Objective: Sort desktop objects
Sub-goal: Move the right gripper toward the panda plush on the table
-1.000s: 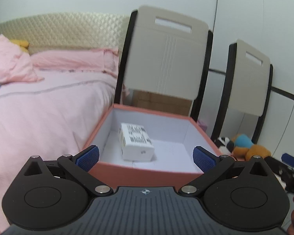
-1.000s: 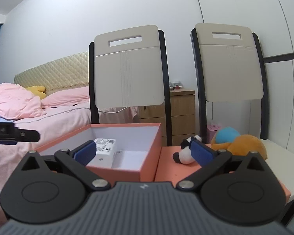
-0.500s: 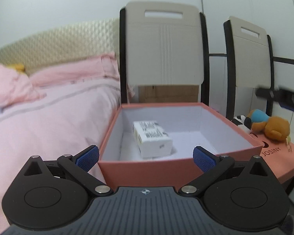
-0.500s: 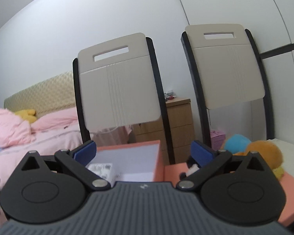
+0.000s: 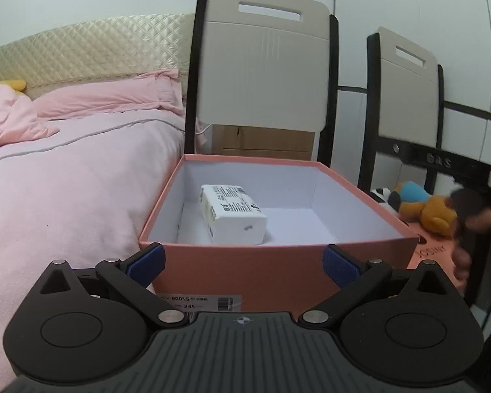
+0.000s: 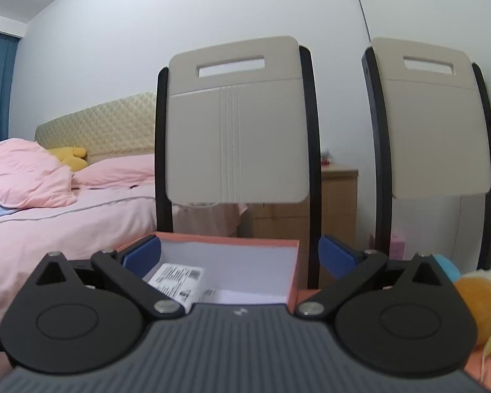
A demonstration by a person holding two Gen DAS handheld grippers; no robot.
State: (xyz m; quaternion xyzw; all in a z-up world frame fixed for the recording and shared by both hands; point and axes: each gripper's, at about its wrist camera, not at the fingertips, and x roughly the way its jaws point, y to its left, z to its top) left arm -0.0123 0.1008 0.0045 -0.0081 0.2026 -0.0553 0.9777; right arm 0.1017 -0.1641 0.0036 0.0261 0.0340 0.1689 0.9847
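— Where is the white packet sitting right now?

— It is lying inside the salmon-coloured box (image 5: 278, 271), on the white floor of it, toward the back left corner. The white packet (image 5: 233, 217) is showing a printed label on top, and nothing is touching it.

— And the left tongs?

— The left tongs (image 5: 243, 263) are hanging just in front of the box's near wall, spread wide, with one blue pad (image 5: 146, 263) at the left end of that wall and the other near the right end. They are gripping nothing.

— What about the right tongs?

— The right tongs (image 6: 240, 258) are also gaping wide and carrying nothing. They are looking over the box from its right side, and the packet's label is peeking out just past the left finger. From the left camera, the right tool is showing as a dark blurred bar at the far right, with a blurred hand (image 5: 474, 239) under it.

— Anything beside the box?

— An orange and blue plush toy (image 5: 428, 209) is lying to the right of it, on a flat salmon lid (image 5: 437, 249) with lettering. Two beige chair backs (image 6: 235, 121) are standing behind, and a bed (image 5: 65, 190) with pink bedding is running along the left.
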